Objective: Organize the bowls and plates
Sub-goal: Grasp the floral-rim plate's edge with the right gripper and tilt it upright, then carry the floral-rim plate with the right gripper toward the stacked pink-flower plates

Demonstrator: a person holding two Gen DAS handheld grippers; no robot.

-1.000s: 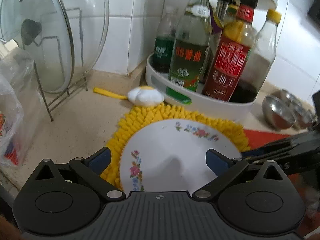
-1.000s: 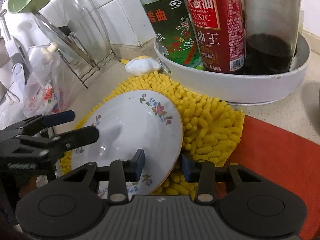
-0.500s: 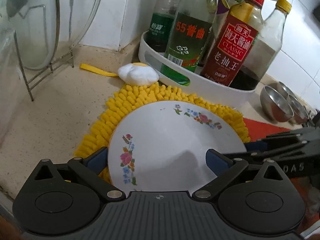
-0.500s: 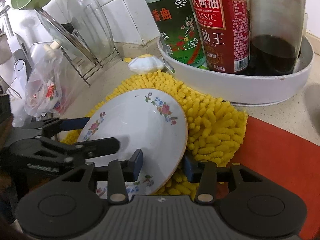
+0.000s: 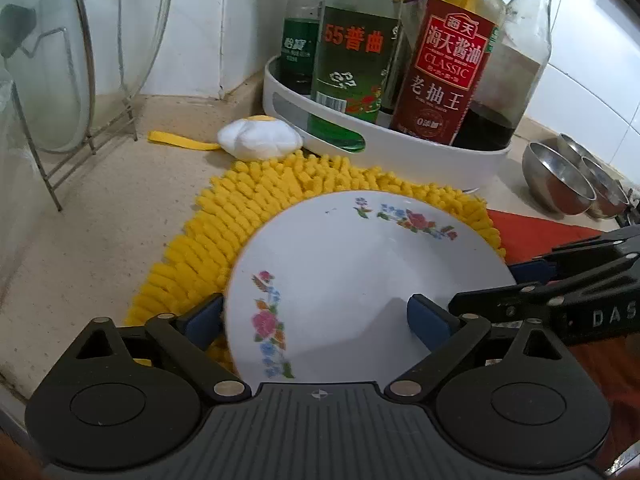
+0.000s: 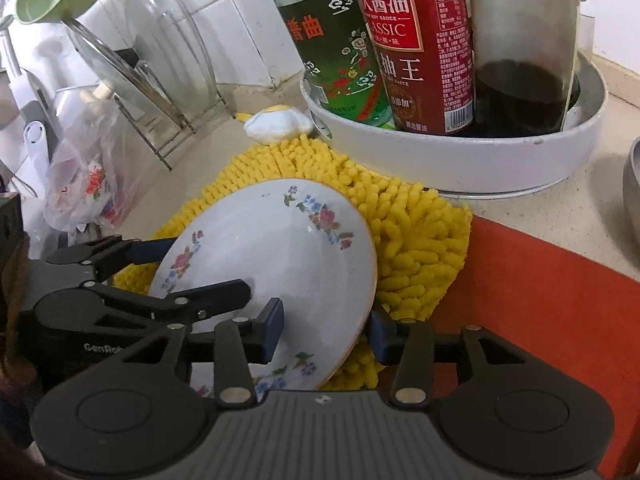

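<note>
A white plate with flower prints [image 5: 360,272] [image 6: 272,256] is held tilted over a yellow shaggy mat [image 5: 256,208] [image 6: 404,240]. My right gripper [image 6: 326,330] is shut on the plate's near right rim, one pad on each face. My left gripper [image 5: 316,314] is open around the plate's left rim, one finger under it and one over it, with a gap. Steel bowls [image 5: 560,178] sit at the far right of the left wrist view.
A white turntable tray [image 5: 400,148] [image 6: 480,160] of sauce bottles stands behind the mat. A wire rack with glass lids [image 5: 60,80] [image 6: 160,72] stands at left. A red mat [image 6: 540,300] lies at right. A fried-egg toy [image 5: 260,138] lies by the tray.
My left gripper has moved forward so its fingers now straddle the plate's left rim. The right gripper still holds the plate, raised slightly.
</note>
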